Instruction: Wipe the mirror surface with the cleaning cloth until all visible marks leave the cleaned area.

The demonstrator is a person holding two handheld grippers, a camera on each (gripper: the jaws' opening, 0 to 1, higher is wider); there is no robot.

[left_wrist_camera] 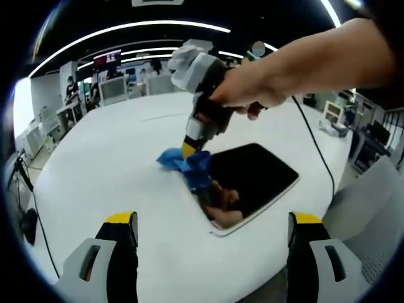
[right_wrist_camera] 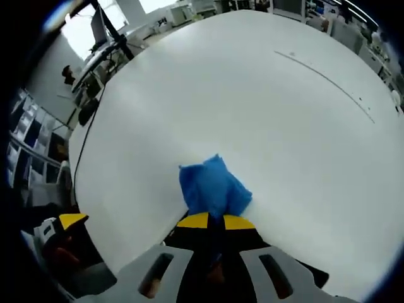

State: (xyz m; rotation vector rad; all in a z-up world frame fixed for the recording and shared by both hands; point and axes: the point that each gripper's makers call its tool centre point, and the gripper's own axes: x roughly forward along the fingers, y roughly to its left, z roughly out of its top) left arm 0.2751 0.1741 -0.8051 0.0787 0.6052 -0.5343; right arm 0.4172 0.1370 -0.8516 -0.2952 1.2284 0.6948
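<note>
A dark mirror (left_wrist_camera: 255, 180) in a white frame lies flat on the round white table (left_wrist_camera: 107, 164). A hand holds my right gripper (left_wrist_camera: 189, 148) above the mirror's left corner, shut on a crumpled blue cleaning cloth (left_wrist_camera: 189, 165) that is pressed on that corner. In the right gripper view the yellow-tipped right gripper (right_wrist_camera: 217, 222) pinches the cloth (right_wrist_camera: 213, 186), and the mirror's dark edge (right_wrist_camera: 309, 273) shows beneath it. My left gripper (left_wrist_camera: 213, 219) hovers near the table's front with its jaws wide apart and nothing between them. One of its yellow tips (right_wrist_camera: 71, 221) shows low on the left.
A black cable (left_wrist_camera: 312, 142) trails from the right gripper across the table to its right edge. A thin seam (right_wrist_camera: 328, 79) crosses the tabletop. Desks, monitors and people stand behind the table (left_wrist_camera: 95, 95). A grey chair (left_wrist_camera: 372, 202) stands at the right.
</note>
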